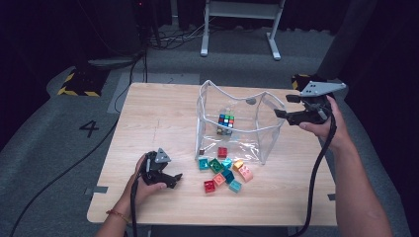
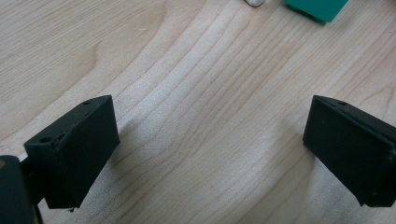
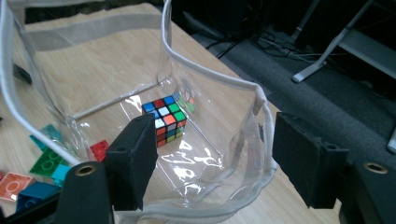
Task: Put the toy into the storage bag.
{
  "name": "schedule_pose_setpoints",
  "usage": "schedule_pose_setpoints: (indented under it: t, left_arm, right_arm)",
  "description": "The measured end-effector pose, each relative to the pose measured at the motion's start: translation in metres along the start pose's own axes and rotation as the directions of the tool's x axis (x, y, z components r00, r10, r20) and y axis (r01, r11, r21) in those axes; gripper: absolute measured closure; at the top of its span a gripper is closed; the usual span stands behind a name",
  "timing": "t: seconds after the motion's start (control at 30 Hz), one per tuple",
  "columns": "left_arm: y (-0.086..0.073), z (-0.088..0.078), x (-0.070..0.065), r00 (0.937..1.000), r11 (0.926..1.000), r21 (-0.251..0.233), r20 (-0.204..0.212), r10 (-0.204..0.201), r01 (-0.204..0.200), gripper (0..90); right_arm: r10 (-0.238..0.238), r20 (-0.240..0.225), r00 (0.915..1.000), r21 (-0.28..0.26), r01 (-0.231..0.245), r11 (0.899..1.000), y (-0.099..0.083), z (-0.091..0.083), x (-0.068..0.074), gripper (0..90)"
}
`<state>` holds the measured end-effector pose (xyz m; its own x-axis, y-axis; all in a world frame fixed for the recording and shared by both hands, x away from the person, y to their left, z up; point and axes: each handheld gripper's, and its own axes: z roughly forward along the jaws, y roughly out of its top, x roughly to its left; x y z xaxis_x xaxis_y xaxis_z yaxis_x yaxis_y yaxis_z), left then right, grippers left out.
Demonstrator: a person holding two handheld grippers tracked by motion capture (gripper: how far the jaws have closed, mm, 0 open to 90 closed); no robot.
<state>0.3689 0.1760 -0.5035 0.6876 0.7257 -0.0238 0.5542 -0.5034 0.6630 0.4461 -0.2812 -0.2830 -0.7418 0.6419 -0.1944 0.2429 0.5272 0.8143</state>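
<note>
A clear plastic bag (image 1: pixel 232 94) with white trim stands open on the wooden table (image 1: pixel 158 113). A colour cube (image 1: pixel 226 121) lies on its bottom. Several toy bricks (image 1: pixel 225 173) in red, green, teal, orange and pink lie just in front of the bag. My right gripper (image 1: pixel 282 105) hovers at the bag's right rim with its jaws apart. In the right gripper view the right gripper (image 3: pixel 215 140) looks down into the bag (image 3: pixel 210 77) at the cube (image 3: pixel 166 116). My left gripper (image 1: pixel 175 180) rests low at the table's front left, open. In the left gripper view the left gripper (image 2: pixel 210 144) has bare wood between its jaws.
A green brick (image 2: pixel 317 8) lies a little beyond the left jaws. A red brick (image 1: pixel 222 152) sits by the bag's front wall. Bricks (image 3: pixel 42 163) show left of the bag in the right gripper view. Behind the table stands a white desk frame (image 1: pixel 237 29) on grey floor.
</note>
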Motion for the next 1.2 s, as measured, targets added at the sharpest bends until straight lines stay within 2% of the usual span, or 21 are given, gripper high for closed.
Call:
schedule_pose_setpoints:
  t: [0.1, 0.2, 0.27, 0.3, 0.47, 0.53, 0.67, 0.7, 0.8, 1.0, 1.2]
  left_arm:
    - [0.000, 0.000, 0.000, 1.0000, 1.0000, 0.000, 0.000, 0.000, 0.000, 3.5]
    - [0.000, 0.000, 0.000, 1.0000, 1.0000, 0.000, 0.000, 0.001, -0.001, 3.5]
    - [0.000, 0.000, 0.000, 1.0000, 1.0000, 0.000, 0.000, 0.000, 0.000, 3.5]
    - [0.000, 0.000, 0.000, 1.0000, 1.0000, 0.000, 0.000, 0.000, 0.000, 3.5]
    - [0.000, 0.000, 0.000, 1.0000, 1.0000, 0.000, 0.000, 0.000, 0.000, 3.5]
    - [0.000, 0.000, 0.000, 1.0000, 1.0000, 0.000, 0.000, 0.000, 0.000, 3.5]
    - [0.000, 0.000, 0.000, 1.0000, 1.0000, 0.000, 0.000, 0.000, 0.000, 3.5]
    - [0.000, 0.000, 0.000, 1.0000, 1.0000, 0.000, 0.000, 0.000, 0.000, 3.5]
    - [0.000, 0.000, 0.000, 1.0000, 1.0000, 0.000, 0.000, 0.000, 0.000, 3.5]
    - [0.000, 0.000, 0.000, 1.0000, 1.0000, 0.000, -0.001, 0.000, 0.000, 3.5]
    - [0.000, 0.000, 0.000, 1.0000, 1.0000, 0.000, 0.000, 0.000, 0.000, 3.5]
  right_arm:
    - [-0.013, 0.025, 0.9996, -0.015, 0.014, 1.000, -0.003, -0.007, 0.008, 29.7]
    - [-0.014, 0.028, 0.9995, -0.035, 0.015, 0.999, -0.008, -0.012, 0.015, 29.4]
    - [-0.020, 0.019, 0.9996, -0.047, 0.021, 0.999, -0.012, -0.015, 0.019, 29.4]
    - [-0.004, 0.012, 0.9999, -0.049, 0.005, 0.999, -0.014, -0.017, 0.023, 29.3]
    - [-0.043, -0.003, 0.9991, -0.080, 0.042, 0.996, -0.028, -0.026, 0.036, 29.2]
    - [-0.028, -0.013, 0.9995, -0.092, 0.027, 0.995, -0.033, -0.031, 0.042, 29.3]
    - [-0.053, -0.010, 0.9986, -0.110, 0.051, 0.993, -0.043, -0.038, 0.053, 29.5]
    - [-0.038, -0.020, 0.9991, -0.113, 0.036, 0.993, -0.045, -0.040, 0.057, 29.5]
    - [-0.048, -0.026, 0.9985, -0.127, 0.044, 0.991, -0.055, -0.043, 0.067, 29.7]
    - [-0.039, -0.048, 0.9981, -0.123, 0.033, 0.992, -0.082, -0.037, 0.084, 30.2]
    - [-0.047, -0.070, 0.9964, -0.078, 0.041, 0.996, -0.104, -0.022, 0.098, 30.0]
